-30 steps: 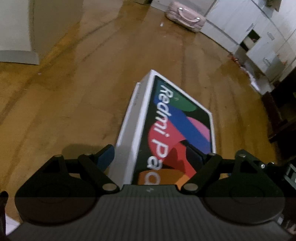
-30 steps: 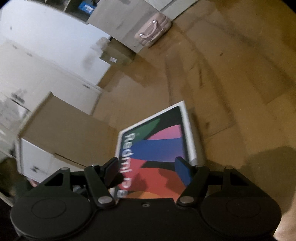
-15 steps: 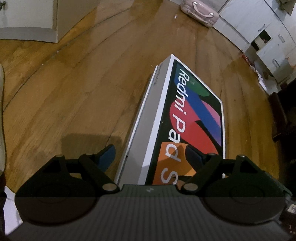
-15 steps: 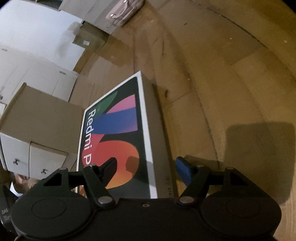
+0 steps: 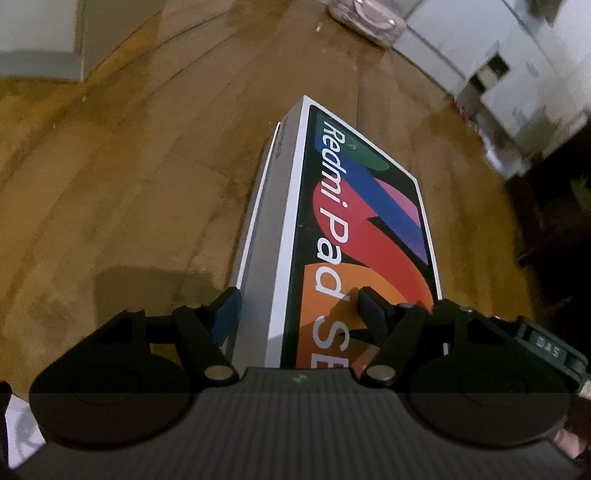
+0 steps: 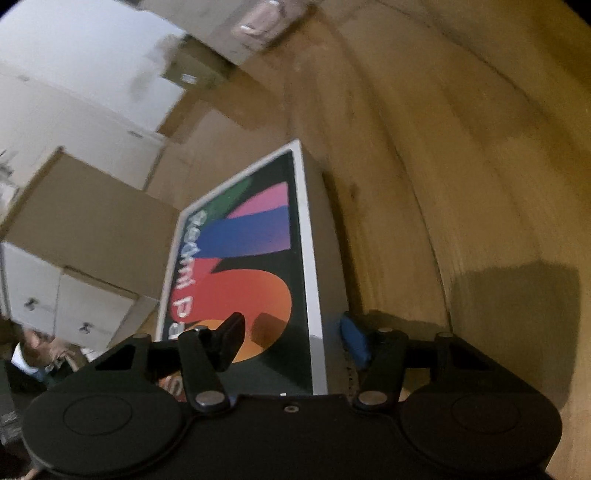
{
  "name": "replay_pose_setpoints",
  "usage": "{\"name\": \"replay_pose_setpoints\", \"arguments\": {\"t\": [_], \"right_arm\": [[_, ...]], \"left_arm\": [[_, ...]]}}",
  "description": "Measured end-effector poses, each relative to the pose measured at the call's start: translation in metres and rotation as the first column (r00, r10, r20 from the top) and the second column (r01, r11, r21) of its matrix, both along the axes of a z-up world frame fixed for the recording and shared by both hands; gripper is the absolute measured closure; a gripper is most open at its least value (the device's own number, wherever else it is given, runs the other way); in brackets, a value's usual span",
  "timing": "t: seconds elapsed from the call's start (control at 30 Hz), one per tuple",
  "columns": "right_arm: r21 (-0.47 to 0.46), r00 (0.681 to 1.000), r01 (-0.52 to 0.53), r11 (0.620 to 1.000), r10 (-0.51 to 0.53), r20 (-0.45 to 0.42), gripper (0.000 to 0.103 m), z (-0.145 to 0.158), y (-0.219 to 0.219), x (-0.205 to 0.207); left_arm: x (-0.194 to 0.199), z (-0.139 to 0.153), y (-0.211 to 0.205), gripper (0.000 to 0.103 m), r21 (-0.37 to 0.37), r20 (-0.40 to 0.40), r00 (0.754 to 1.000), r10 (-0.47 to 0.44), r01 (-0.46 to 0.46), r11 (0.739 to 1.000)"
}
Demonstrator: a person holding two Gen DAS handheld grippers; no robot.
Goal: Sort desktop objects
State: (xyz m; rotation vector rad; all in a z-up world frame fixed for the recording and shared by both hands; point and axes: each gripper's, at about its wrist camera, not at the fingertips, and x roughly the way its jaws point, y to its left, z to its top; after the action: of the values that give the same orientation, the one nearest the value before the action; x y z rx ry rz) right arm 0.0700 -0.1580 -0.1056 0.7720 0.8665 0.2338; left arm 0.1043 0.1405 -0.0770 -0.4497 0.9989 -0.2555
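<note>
A Redmi Pad SE box (image 5: 354, 229), white-edged with a black lid and coloured shapes, is held in the air above a wooden floor. My left gripper (image 5: 301, 308) is shut on its near left edge, one finger under the grey side, one on the lid. The same box (image 6: 255, 266) shows in the right wrist view. My right gripper (image 6: 293, 338) is shut on its near right edge, one finger on the lid, the blue-padded finger (image 6: 354, 341) against the side.
Wooden floor (image 5: 129, 184) lies below. A pink suitcase (image 5: 364, 14) lies far back by white cabinets (image 5: 517, 66). A cardboard box (image 6: 85, 225) sits on white drawers at the left of the right wrist view.
The box has stayed in both grippers while it was carried and tilted; the floor and furniture behind it have shifted, and the right wrist view is motion-blurred now.
</note>
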Motion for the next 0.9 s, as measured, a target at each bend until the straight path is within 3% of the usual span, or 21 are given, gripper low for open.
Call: {"name": "replay_pose_setpoints", "arguments": {"t": [0.13, 0.4, 0.6, 0.77, 0.9], "right_arm": [[0.029, 0.999, -0.015, 0.999, 0.014, 0.036, 0.038, 0.014, -0.008, 0.000], [0.016, 0.999, -0.007, 1.000, 0.006, 0.050, 0.037, 0.010, 0.001, 0.002], [0.053, 0.999, -0.010, 0.999, 0.007, 0.050, 0.037, 0.010, -0.007, -0.003], [0.010, 0.999, -0.024, 1.000, 0.024, 0.047, 0.037, 0.012, 0.002, 0.002], [-0.007, 1.000, -0.019, 1.000, 0.020, 0.025, 0.037, 0.011, 0.003, 0.004]], "left_arm": [[-0.003, -0.002, 0.005, 0.033, -0.038, 0.000, 1.000, 0.022, -0.022, 0.999], [-0.006, 0.005, -0.007, 0.033, 0.060, 0.003, 1.000, 0.011, -0.011, 0.998], [-0.005, 0.004, -0.009, 0.031, 0.061, -0.003, 1.000, 0.021, -0.021, 0.998], [-0.005, 0.002, -0.012, 0.031, 0.074, -0.010, 1.000, 0.026, -0.025, 0.997], [-0.004, 0.010, -0.019, 0.029, 0.113, -0.063, 0.998, 0.021, -0.013, 0.993]]}}
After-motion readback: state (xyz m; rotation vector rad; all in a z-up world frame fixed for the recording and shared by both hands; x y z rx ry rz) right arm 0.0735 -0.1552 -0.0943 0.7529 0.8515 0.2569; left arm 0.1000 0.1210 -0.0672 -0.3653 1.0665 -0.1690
